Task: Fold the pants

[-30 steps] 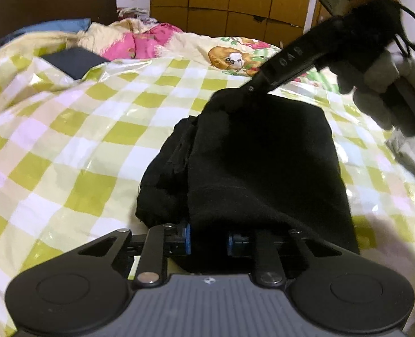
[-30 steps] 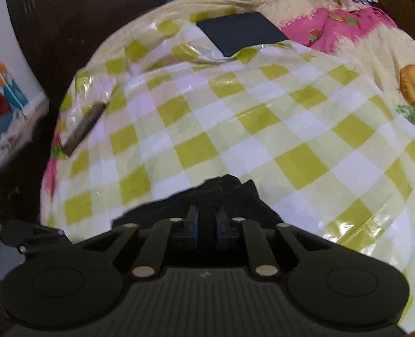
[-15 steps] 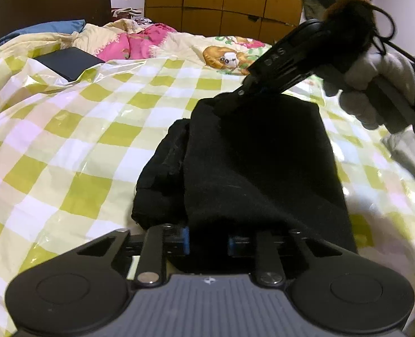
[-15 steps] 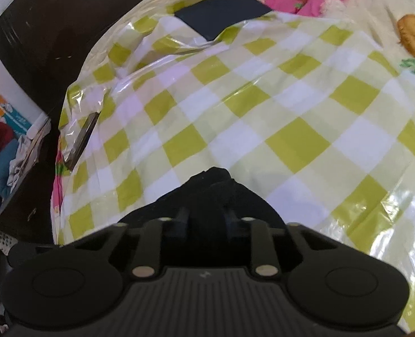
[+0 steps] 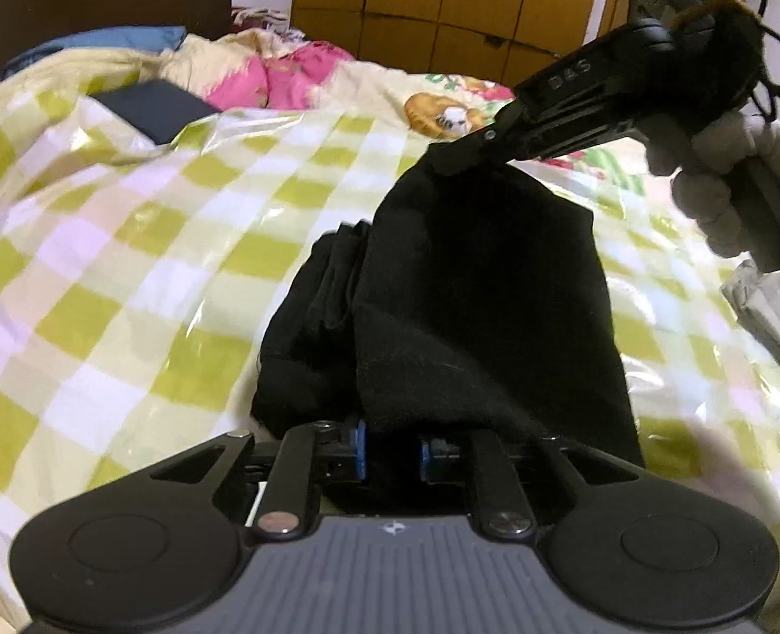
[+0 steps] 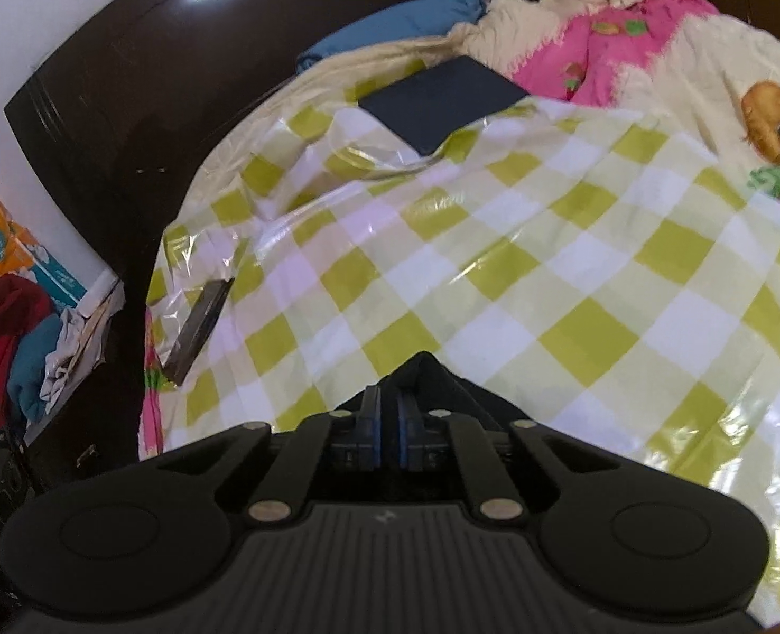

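At the far left of my left wrist view lies the glossy yellow-and-white checked plastic sheet [image 5: 126, 285] spread over the bed, with a flat dark navy rectangular item [image 5: 152, 108] near its far edge and a rumpled pink and cream cartoon-print blanket [image 5: 295, 79] behind it. Toward the middle sit the black fabric pants [image 5: 469, 306], folded into a thick bundle on the sheet, with extra layers bunched along the bundle's left side. My left tongs [image 5: 391, 449] grip the near edge of the pants; the cloth fills the gap between the 2 blue-padded fingers. Further right, my right tongs [image 5: 451, 161] come in from the upper right and pinch the far corner of the pants, lifting it into a peak. My gloved right hand [image 5: 723, 185] in a pale knit glove holds that tool.

In the right wrist view, a dark slim flat object [image 6: 200, 325] lies at the sheet's left edge beside a dark wooden headboard [image 6: 126, 105]. In the middle, the right tongs have just been closing, and the 2 fingers are now clenched on a fold of the black cloth.
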The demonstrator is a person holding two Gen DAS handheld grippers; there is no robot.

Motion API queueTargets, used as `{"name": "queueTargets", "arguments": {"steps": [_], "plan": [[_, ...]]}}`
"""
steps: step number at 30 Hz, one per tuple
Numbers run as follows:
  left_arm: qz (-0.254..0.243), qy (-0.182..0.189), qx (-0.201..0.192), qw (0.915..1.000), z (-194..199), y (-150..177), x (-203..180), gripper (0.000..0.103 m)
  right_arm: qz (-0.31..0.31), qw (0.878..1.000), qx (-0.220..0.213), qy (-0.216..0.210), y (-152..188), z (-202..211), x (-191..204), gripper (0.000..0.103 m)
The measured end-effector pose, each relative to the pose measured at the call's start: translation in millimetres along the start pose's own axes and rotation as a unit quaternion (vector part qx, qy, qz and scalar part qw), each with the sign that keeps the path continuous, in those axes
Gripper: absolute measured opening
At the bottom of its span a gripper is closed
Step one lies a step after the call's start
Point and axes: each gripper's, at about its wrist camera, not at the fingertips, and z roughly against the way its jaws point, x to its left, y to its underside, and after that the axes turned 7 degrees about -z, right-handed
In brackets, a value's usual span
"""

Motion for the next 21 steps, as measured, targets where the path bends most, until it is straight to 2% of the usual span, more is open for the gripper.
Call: {"name": "queueTargets", "arguments": {"steps": [2,4,6,8,10,11,14,15,16,17,21], "plan": [[-0.007,-0.001,-0.004,1.0,4,3,0,0.038,0.001,1.0,0.005,0.014,0,-13,-5,0.009],[-0.014,-0.006,-0.008,0.9999,11,5,-1,0.05,0.019,1.0,0.01,0.017,0,-16,-4,0.013],[-0.015,-0.005,-0.009,0.9998,15,5,-1,0.056,0.03,0.999,0.02,0.008,-3,-16,-4,0.021],[-0.001,-0.002,-0.011,0.9999,15,5,0,0.057,0.035,0.999,0.034,-0.011,-5,-16,-7,0.052],[0.01,-0.005,-0.016,0.9998,12,4,1,0.059,0.037,0.998,0.04,-0.013,-6,-19,-12,0.066],[0.014,-0.012,-0.019,0.9997,10,3,1,0.059,0.038,0.998,0.043,-0.009,-6,-22,-14,0.068],[0.005,-0.027,-0.036,0.999,8,1,-6,0.055,0.025,0.998,0.049,0.009,-1,-35,-24,0.066],[-0.005,-0.032,-0.038,0.9987,8,-1,-8,0.038,0.01,0.999,0.053,0.006,2,-38,-27,0.053],[-0.012,-0.027,-0.036,0.9989,8,-3,-11,0.03,-0.009,0.998,0.057,-0.001,5,-39,-29,0.031],[-0.007,-0.02,-0.039,0.999,10,-4,-12,0.03,-0.016,0.998,0.053,-0.004,7,-37,-29,0.024],[0.003,-0.005,-0.066,0.9978,27,-9,-12,0.029,-0.016,1.0,0.017,-0.006,12,-5,-15,0.016]]}}
